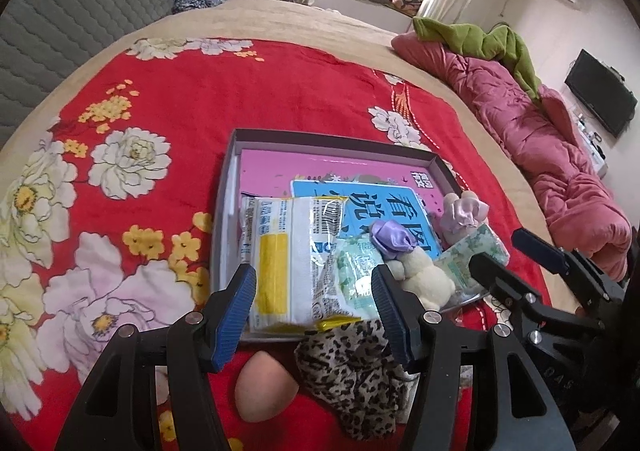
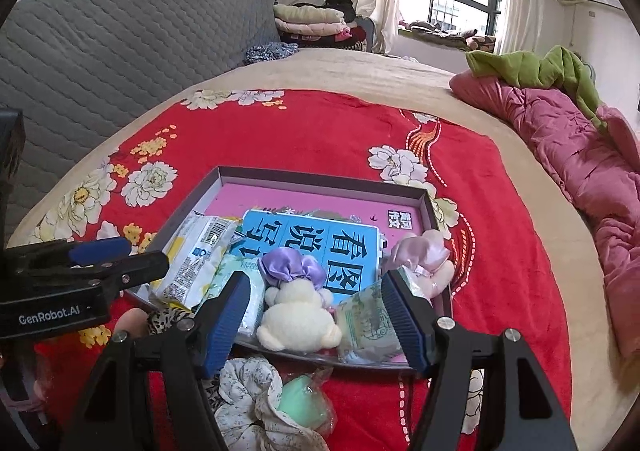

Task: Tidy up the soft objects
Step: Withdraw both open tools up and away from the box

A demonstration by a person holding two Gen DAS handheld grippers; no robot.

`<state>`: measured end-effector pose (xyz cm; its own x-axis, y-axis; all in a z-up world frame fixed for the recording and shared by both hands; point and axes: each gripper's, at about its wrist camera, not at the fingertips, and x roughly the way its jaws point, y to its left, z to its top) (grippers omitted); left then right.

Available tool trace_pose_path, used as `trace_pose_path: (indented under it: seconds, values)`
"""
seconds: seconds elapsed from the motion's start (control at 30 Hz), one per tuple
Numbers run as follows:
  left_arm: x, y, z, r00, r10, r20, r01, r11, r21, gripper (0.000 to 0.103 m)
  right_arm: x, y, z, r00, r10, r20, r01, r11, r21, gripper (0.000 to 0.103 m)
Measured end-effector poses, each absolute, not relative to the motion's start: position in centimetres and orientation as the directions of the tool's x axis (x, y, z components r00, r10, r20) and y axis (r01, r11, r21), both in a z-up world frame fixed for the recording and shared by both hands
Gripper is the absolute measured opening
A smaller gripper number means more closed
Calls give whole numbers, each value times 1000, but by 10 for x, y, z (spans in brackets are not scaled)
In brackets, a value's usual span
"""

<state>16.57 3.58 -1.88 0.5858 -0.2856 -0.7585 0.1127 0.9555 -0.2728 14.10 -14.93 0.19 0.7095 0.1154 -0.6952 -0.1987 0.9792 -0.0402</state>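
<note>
A shallow grey box (image 1: 332, 140) (image 2: 320, 177) lies on the red floral blanket. It holds a pink and a blue book, a white-yellow tissue pack (image 1: 288, 251) (image 2: 196, 263), green tissue packs (image 2: 368, 321), a cream plush with a purple bow (image 1: 420, 275) (image 2: 296, 315) and a pink plush (image 2: 424, 263). My left gripper (image 1: 316, 315) is open above the box's near edge. A leopard scrunchie (image 1: 352, 371) and a peach sponge (image 1: 260, 387) lie in front of it. My right gripper (image 2: 320, 319) is open over the cream plush. A floral scrunchie (image 2: 248, 395) and a mint sponge (image 2: 304, 399) lie below it.
The red blanket (image 1: 180, 99) covers a beige bed. A pink quilt (image 1: 560, 155) with a green cloth lies along the right side. A grey padded headboard (image 2: 120, 39) and folded blankets (image 2: 312, 23) are at the back.
</note>
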Motion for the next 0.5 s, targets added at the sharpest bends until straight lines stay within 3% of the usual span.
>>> trace_pose_path:
  seconds: [0.1, 0.5]
  values:
    - [159, 41, -12, 608, -265, -748, 98, 960, -261, 69, 139, -151, 6, 720, 123, -683, -196, 980, -31, 68]
    - [127, 47, 22, 680, -211, -702, 63, 971, -231, 74, 126, -170, 35, 763, 152, -628, -186, 983, 13, 72]
